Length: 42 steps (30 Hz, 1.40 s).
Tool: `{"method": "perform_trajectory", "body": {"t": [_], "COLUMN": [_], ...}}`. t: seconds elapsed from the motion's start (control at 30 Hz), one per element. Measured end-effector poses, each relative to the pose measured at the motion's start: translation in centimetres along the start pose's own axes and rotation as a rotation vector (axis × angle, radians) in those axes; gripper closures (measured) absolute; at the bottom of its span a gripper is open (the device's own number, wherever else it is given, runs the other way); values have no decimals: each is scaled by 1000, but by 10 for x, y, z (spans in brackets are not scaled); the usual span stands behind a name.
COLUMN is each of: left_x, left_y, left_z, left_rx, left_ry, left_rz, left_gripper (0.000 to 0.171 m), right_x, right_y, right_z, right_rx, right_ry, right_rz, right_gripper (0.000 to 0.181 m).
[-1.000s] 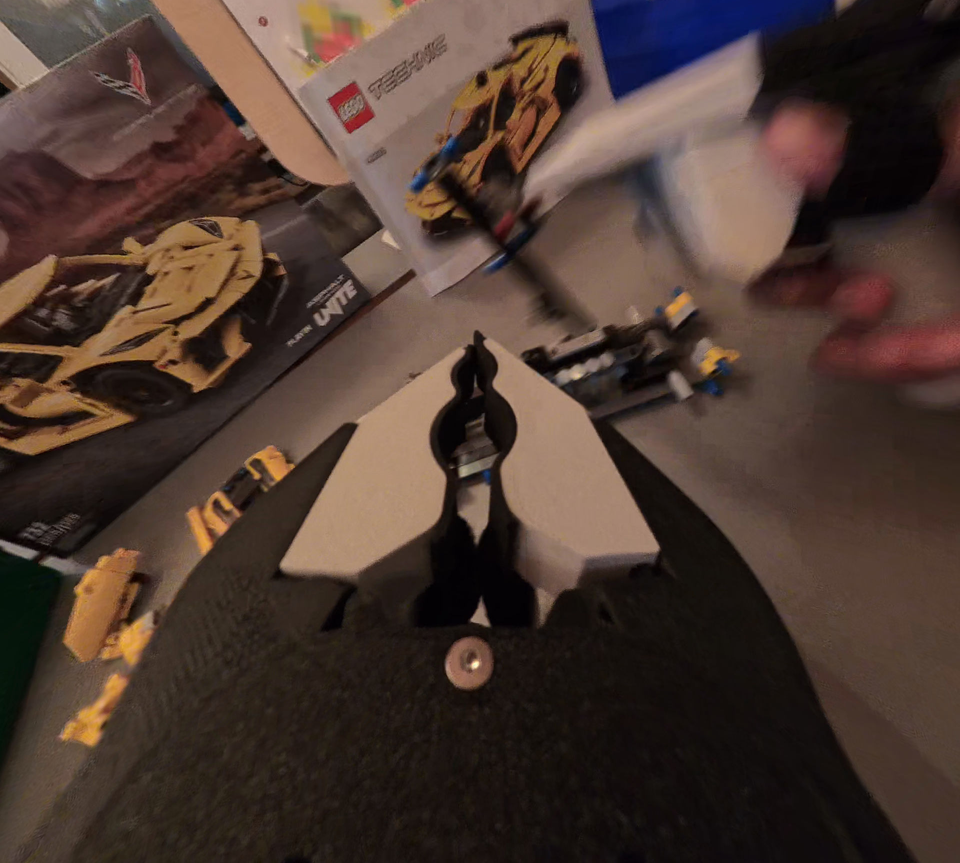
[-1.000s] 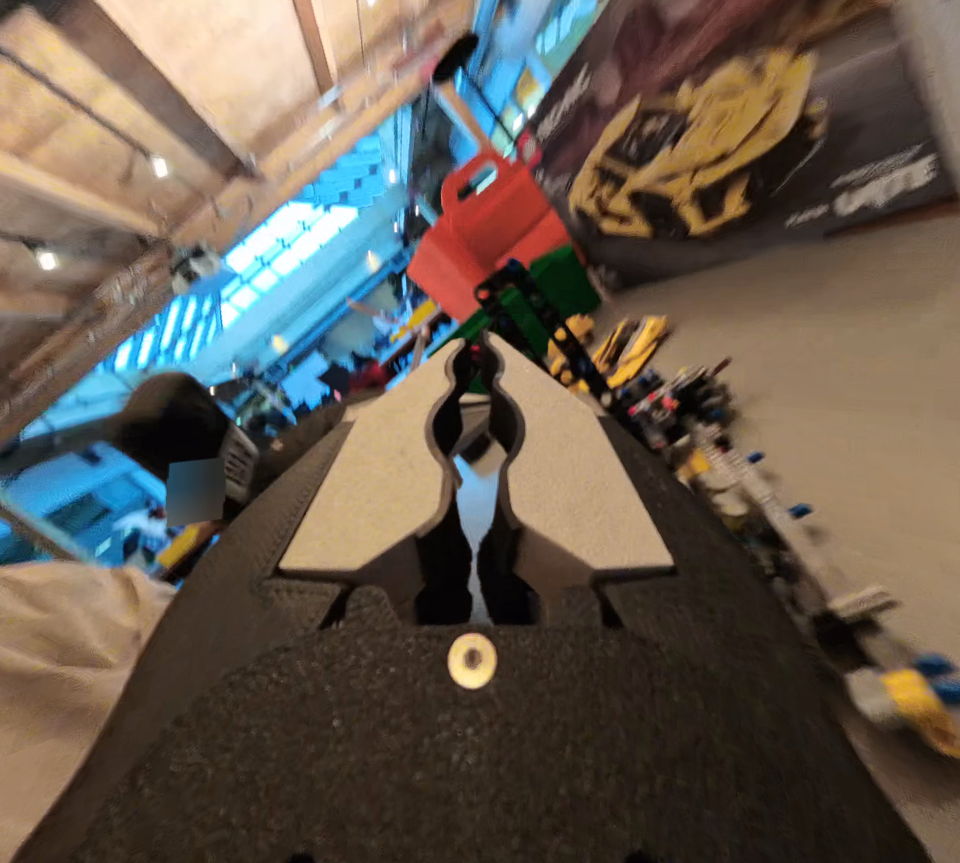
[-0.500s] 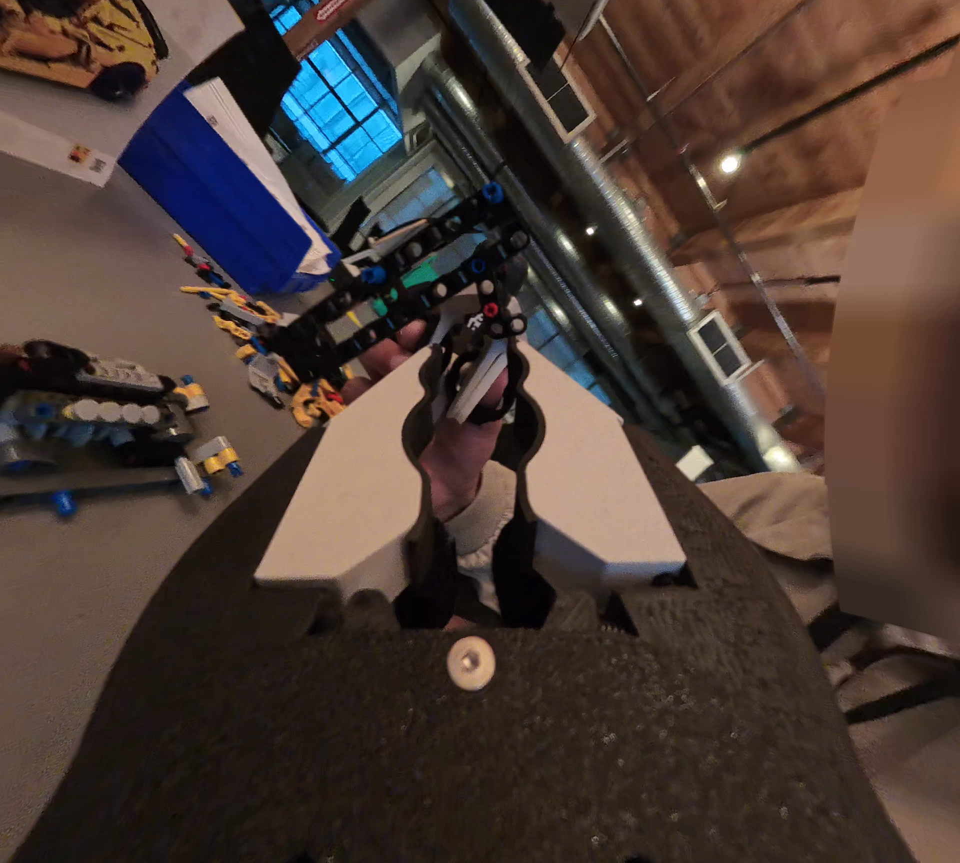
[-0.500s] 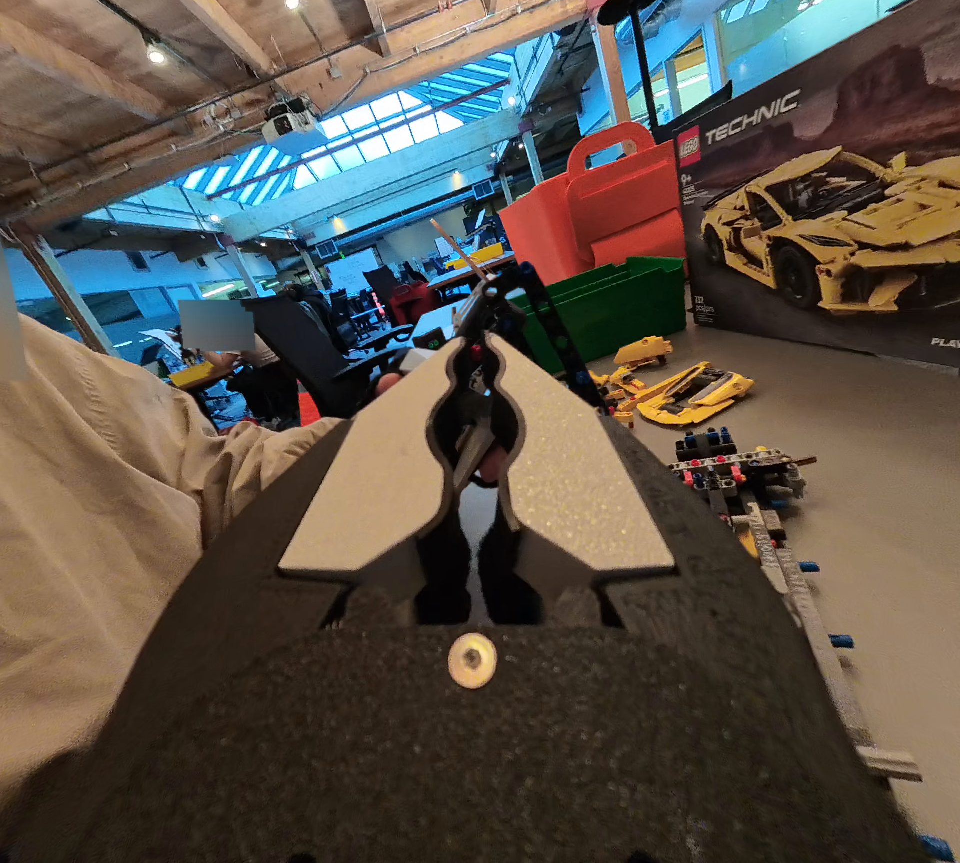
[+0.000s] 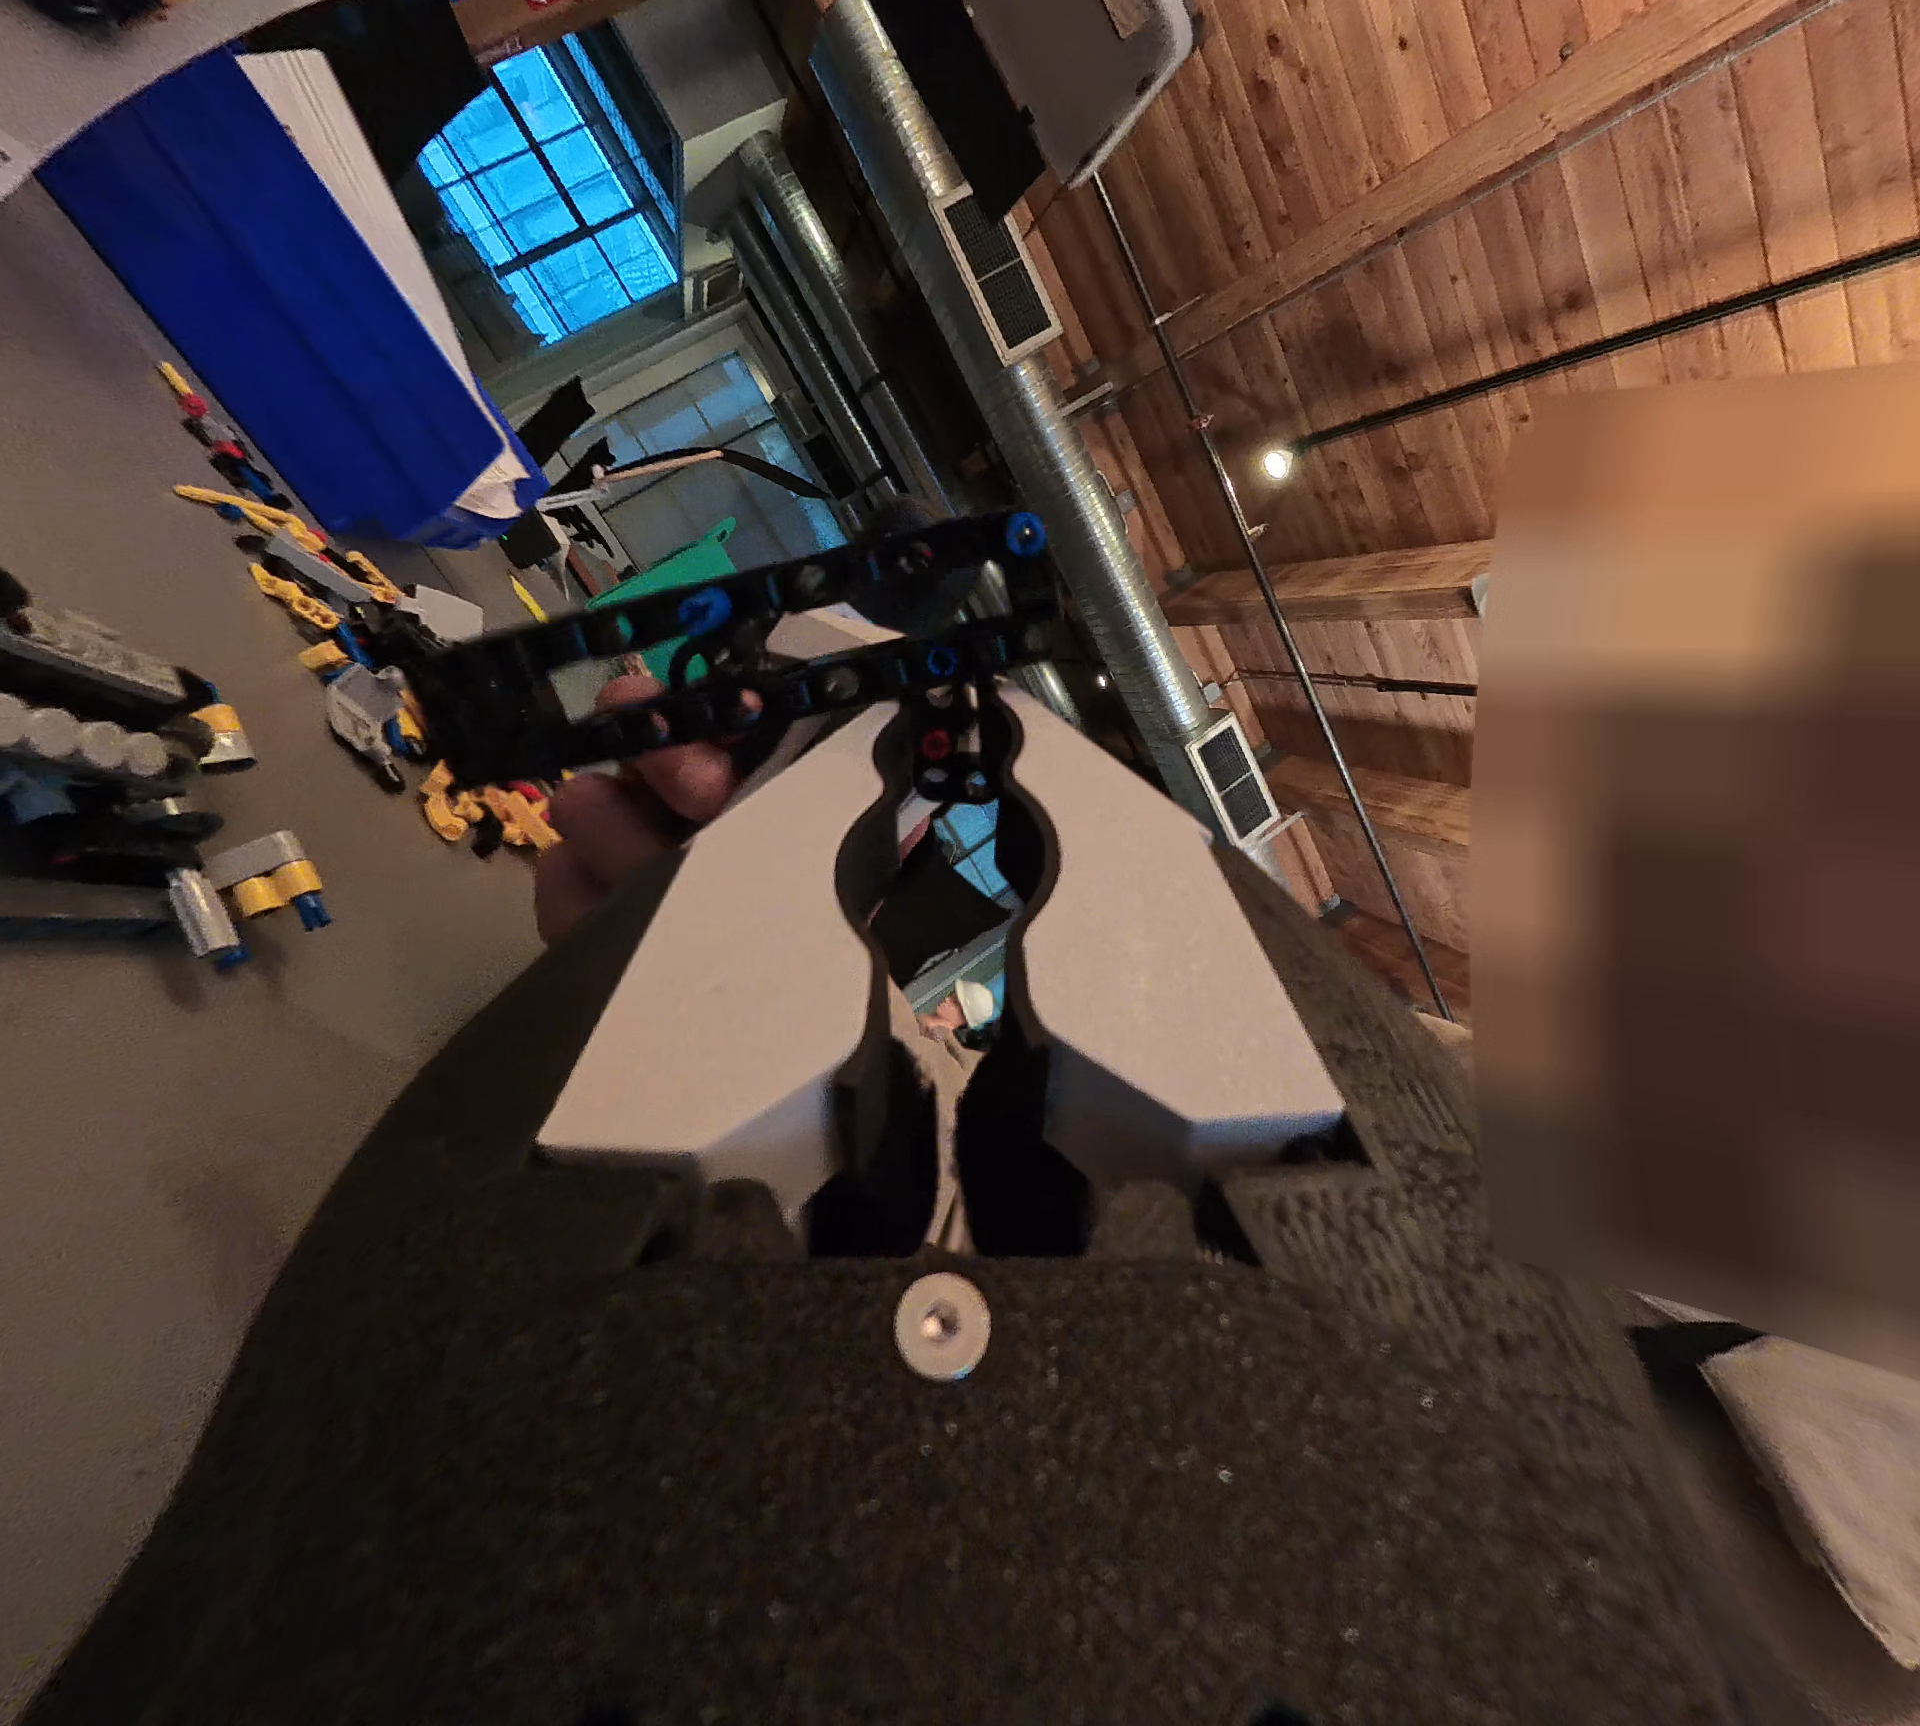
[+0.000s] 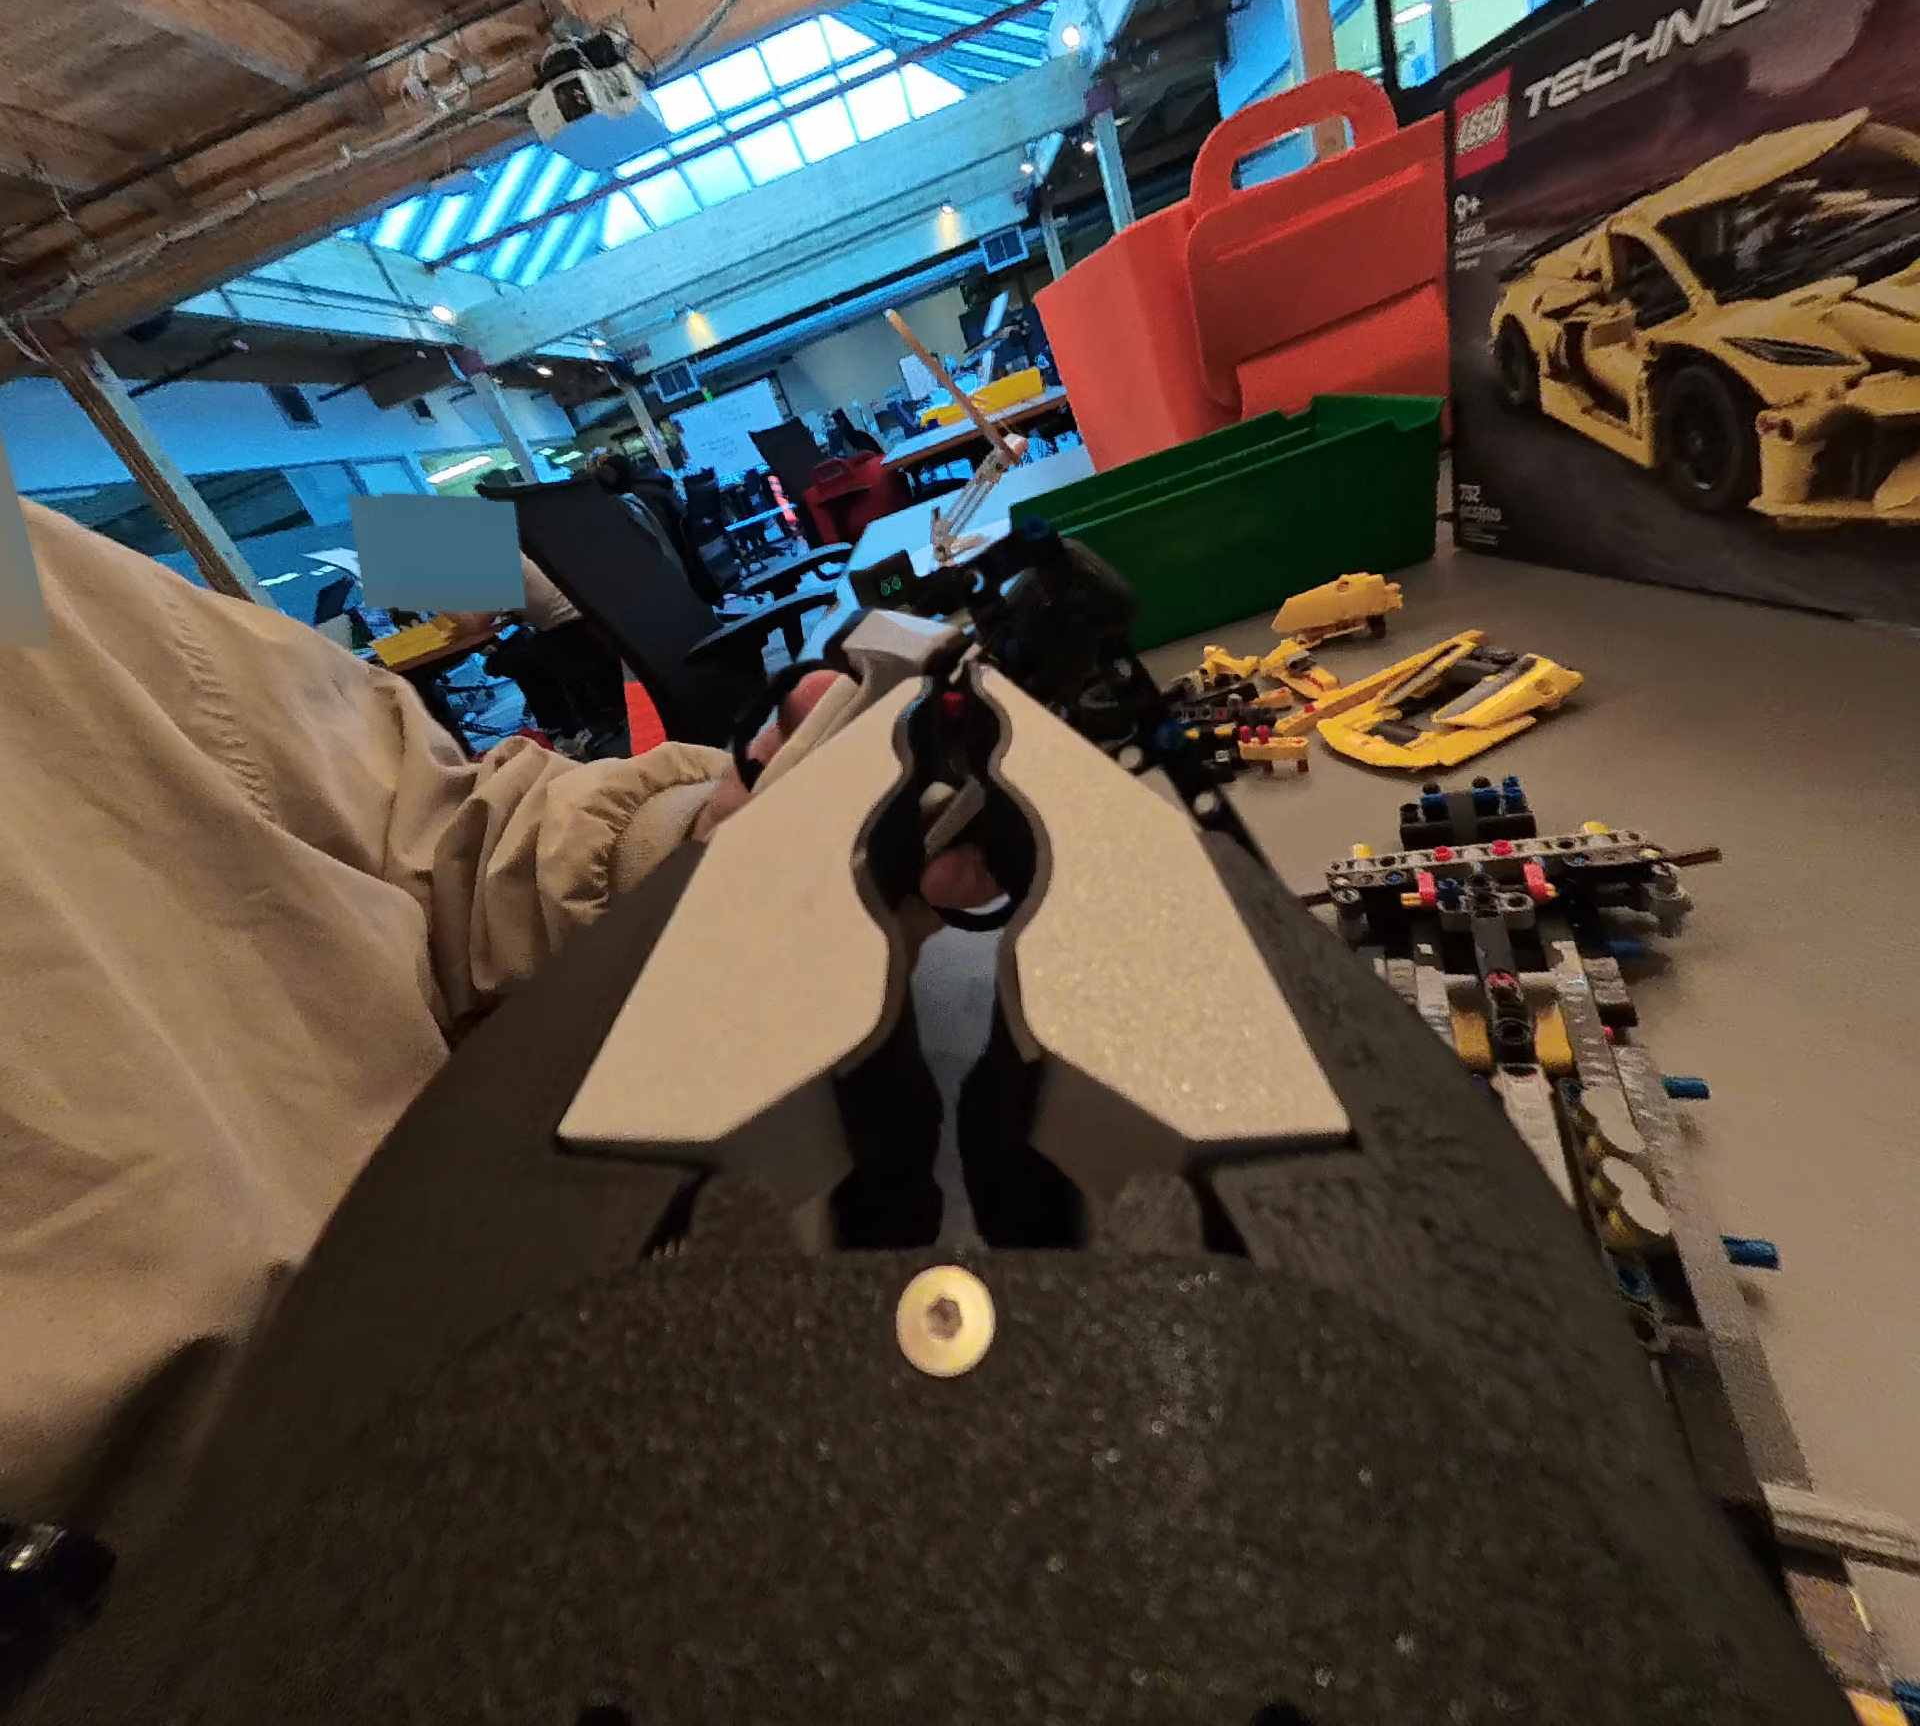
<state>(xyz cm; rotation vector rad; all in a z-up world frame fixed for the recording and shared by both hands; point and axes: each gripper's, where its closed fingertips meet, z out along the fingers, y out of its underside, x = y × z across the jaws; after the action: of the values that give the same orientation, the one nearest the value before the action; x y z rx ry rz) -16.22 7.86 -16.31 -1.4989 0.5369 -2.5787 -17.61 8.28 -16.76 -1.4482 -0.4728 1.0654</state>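
Note:
A black beam frame (image 5: 727, 648) with blue and red pins is held up in the air above the grey table (image 5: 125, 1105). My left gripper (image 5: 943, 720) is shut on a short black beam with a red pin that hangs from the frame's right end. In the right wrist view my right gripper (image 6: 951, 689) is shut on the same frame (image 6: 1070, 627), which runs off to the right behind its fingers. The other gripper's grey finger (image 6: 894, 637) and a hand (image 6: 790, 710) sit just beyond the tips. A hand (image 5: 623, 803) shows under the frame.
A long grey-black chassis build (image 6: 1507, 928) lies on the table, also at the left in the left wrist view (image 5: 94, 741). Yellow body panels (image 6: 1444, 700), a green bin (image 6: 1247, 492), an orange tote (image 6: 1278, 274), a car box (image 6: 1714, 326), a blue box (image 5: 260, 294) and loose parts (image 5: 312, 575) stand around. A beige sleeve (image 6: 208, 845) fills the left. Less than 4 cm separates the two grippers' tips.
The left gripper has risen from the table and swung up toward the ceiling. Both grippers have come together on the black frame, which now lies more level in the left wrist view.

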Motion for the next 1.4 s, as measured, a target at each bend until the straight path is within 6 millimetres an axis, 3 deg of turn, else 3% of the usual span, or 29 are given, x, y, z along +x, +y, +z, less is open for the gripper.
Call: {"method": "perform_trajectory", "body": {"t": [0.13, 0.37, 0.4, 0.47, 0.5, 0.53, 0.57, 0.6, 0.67, 0.73, 0.8, 0.83, 0.93, 1.0, 1.03, 1.1, 1.13, 1.23, 1.3, 1.4], "left_x": [-9, -8, 0, 20, 20, 18, 13, 5, -10, -16, -9, -6, -1, -3, -4, -3, -2, -4, -5, -6], "left_y": [-7, -7, -16, -60, -73, -73, -64, -52, -17, 3, 17, 21, 25, 25, 24, 24, 23, 25, 29, 32], "left_z": [-5, -9, -14, -47, -62, -64, -56, -44, -19, -6, 2, 4, 5, 5, 5, 5, 5, 6, 7, 8], "left_rx": [12, -48, -6, 180, 226, 216, 171, 113, -79, -166, -205, -213, -205, -204, -198, -196, -191, -203, -224, -238], "left_ry": [-102, -225, -206, -177, -209, -226, -230, -236, -231, -251, -194, -168, -121, -120, -129, -117, -111, -123, -126, -130], "left_rz": [106, 387, 414, 430, 448, 456, 452, 445, 433, 497, 493, 467, 404, 386, 394, 390, 389, 427, 443, 452], "left_gripper": [165, 166, 165, 166, 166, 166, 165, 165, 165, 165, 165, 165, 165, 165, 165, 165, 165, 165, 165, 164], "right_x": [10, 10, 12, 44, 57, 63, 59, 54, 79, 110, 133, 129, 114, 116, 118, 108, 94, 22, -6, -14], "right_y": [3, 6, 0, -44, -52, -54, -53, -44, -29, 0, 24, 32, 49, 57, 56, 42, 28, -14, -13, 6], "right_z": [1, 1, -3, -53, -79, -92, -93, -89, -102, -145, -206, -222, -244, -257, -256, -219, -187, -93, -54, -26], "right_rx": [-2, 4, 30, 289, 304, 255, 168, 47, -119, -380, -617, -688, -756, -810, -804, -699, -588, -244, -188, -229], "right_ry": [11, -66, -65, -15, 56, 127, 124, 102, 327, 588, 830, 835, 791, 820, 821, 683, 561, 106, -36, -76], "right_rz": [123, 369, 373, 470, 429, 346, 304, 297, 177, 83, 42, 52, 143, 124, 95, 14, -20, -5, 37, 72], "right_gripper": [180, 181, 181, 181, 181, 181, 181, 180, 179, 179, 178, 178, 177, 164, 160, 156, 156, 155, 157, 163]}}
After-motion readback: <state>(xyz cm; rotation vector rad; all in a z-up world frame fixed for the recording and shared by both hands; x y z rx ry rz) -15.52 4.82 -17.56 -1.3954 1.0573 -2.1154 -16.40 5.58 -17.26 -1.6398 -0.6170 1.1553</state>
